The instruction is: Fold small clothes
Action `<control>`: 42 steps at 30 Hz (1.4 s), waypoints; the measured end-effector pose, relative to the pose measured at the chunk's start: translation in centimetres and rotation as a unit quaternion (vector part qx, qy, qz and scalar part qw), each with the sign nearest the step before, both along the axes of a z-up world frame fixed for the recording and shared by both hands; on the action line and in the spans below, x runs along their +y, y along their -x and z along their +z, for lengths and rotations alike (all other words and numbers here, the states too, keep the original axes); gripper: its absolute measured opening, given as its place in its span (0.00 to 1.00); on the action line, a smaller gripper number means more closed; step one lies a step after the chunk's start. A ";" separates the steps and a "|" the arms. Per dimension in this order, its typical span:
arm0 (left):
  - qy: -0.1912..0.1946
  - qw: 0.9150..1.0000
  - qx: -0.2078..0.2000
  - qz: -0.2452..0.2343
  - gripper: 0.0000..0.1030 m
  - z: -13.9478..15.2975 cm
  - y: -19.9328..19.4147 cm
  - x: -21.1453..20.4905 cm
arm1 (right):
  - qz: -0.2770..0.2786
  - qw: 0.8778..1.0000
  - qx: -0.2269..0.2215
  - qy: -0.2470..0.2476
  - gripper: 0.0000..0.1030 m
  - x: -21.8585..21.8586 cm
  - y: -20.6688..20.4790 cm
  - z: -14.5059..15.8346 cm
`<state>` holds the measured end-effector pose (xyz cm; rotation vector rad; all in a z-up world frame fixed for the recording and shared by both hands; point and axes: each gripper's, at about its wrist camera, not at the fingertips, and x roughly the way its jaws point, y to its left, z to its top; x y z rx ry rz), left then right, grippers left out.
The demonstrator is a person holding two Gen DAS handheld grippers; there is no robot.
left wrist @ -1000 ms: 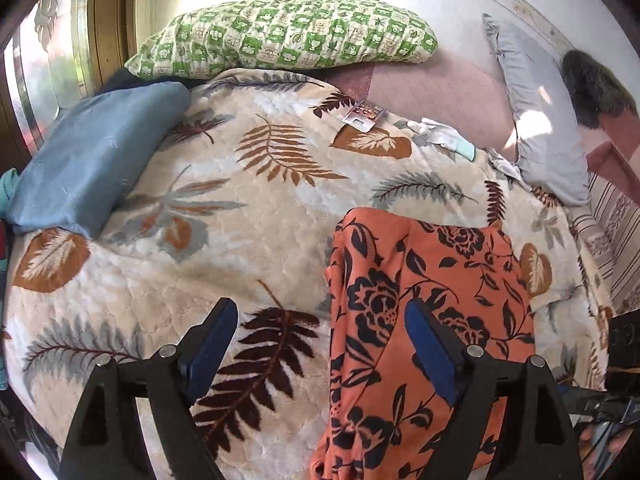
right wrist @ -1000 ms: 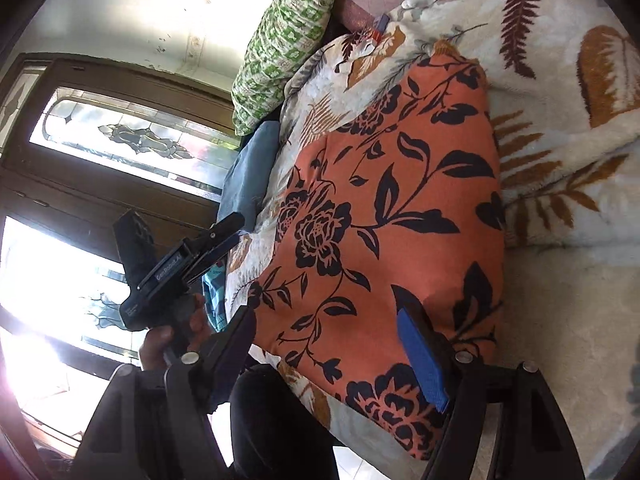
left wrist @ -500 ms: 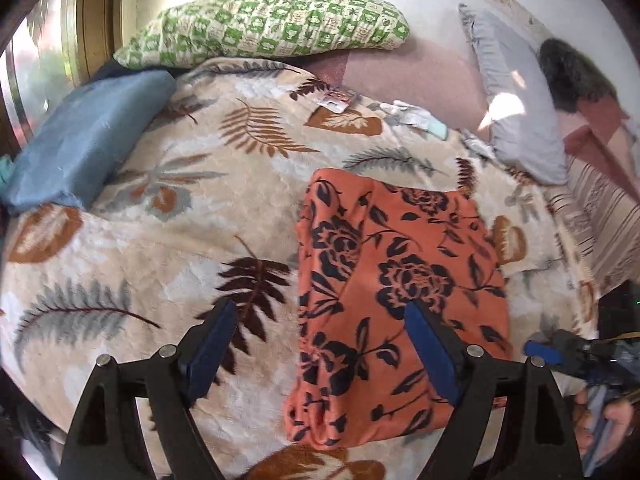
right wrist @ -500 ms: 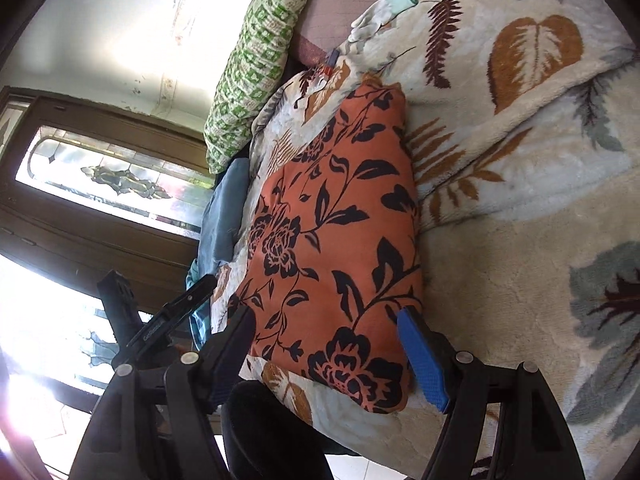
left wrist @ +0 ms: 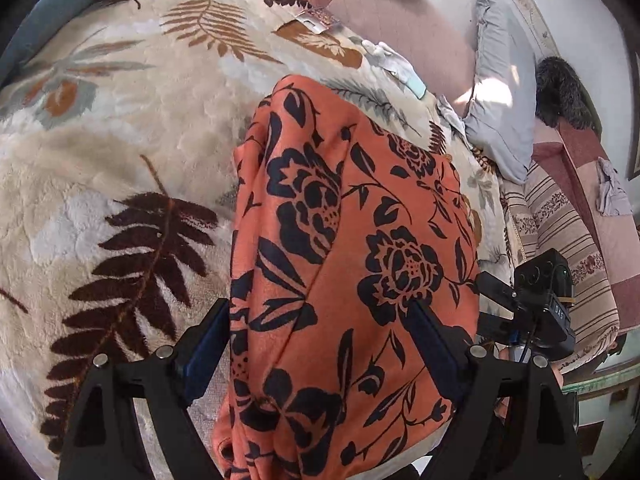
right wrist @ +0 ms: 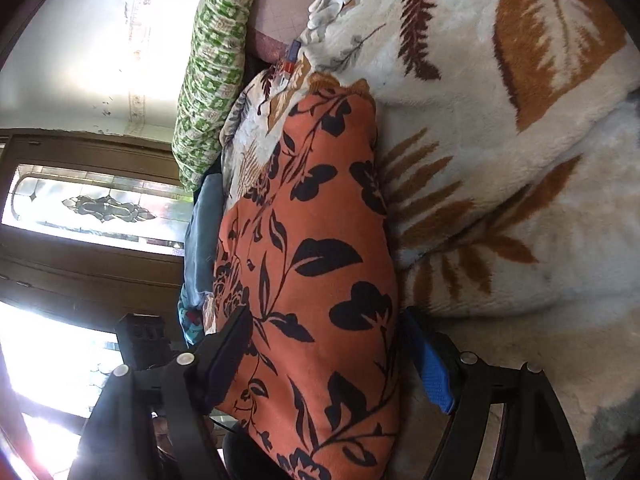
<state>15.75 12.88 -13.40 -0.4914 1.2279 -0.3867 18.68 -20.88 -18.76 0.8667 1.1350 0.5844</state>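
Observation:
An orange garment with a black flower print (left wrist: 352, 220) lies folded into a long strip on a cream leaf-pattern blanket (left wrist: 120, 140). My left gripper (left wrist: 320, 344) hangs low over its near end, open, and the cloth's near left part lies between the blue pads without being pinched. In the right wrist view the same garment (right wrist: 320, 240) runs away from me. My right gripper (right wrist: 328, 364) straddles its near right part, open, above the blanket (right wrist: 520, 160). Each gripper shows at the edge of the other's view.
A green patterned pillow (right wrist: 212, 80) and a blue cushion (left wrist: 60, 12) lie at the far side. A grey pillow (left wrist: 500, 92), a small white and teal cloth (left wrist: 396, 64) and striped bedding (left wrist: 560, 240) are to the right. A glazed wooden door (right wrist: 88, 208) stands beyond the bed.
Both grippers have come down and closer to the garment's near end, tilting more steeply. The cloth now fills the gap between each pair of jaws. The garment itself has not moved.

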 end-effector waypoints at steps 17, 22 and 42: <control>-0.071 0.992 -0.100 -0.016 0.30 9.0 2.5 -5.8 | 0.037 0.989 -0.101 0.105 0.38 1.6 1.6 9.7; -0.056 0.988 -0.142 -0.033 0.31 13.2 2.5 -9.1 | 0.025 0.981 -0.150 0.118 0.38 -2.2 2.9 15.1; -0.079 0.996 -0.029 -0.035 0.65 0.1 -1.6 -13.7 | -0.023 0.980 -0.003 0.198 0.67 -9.9 -1.5 2.6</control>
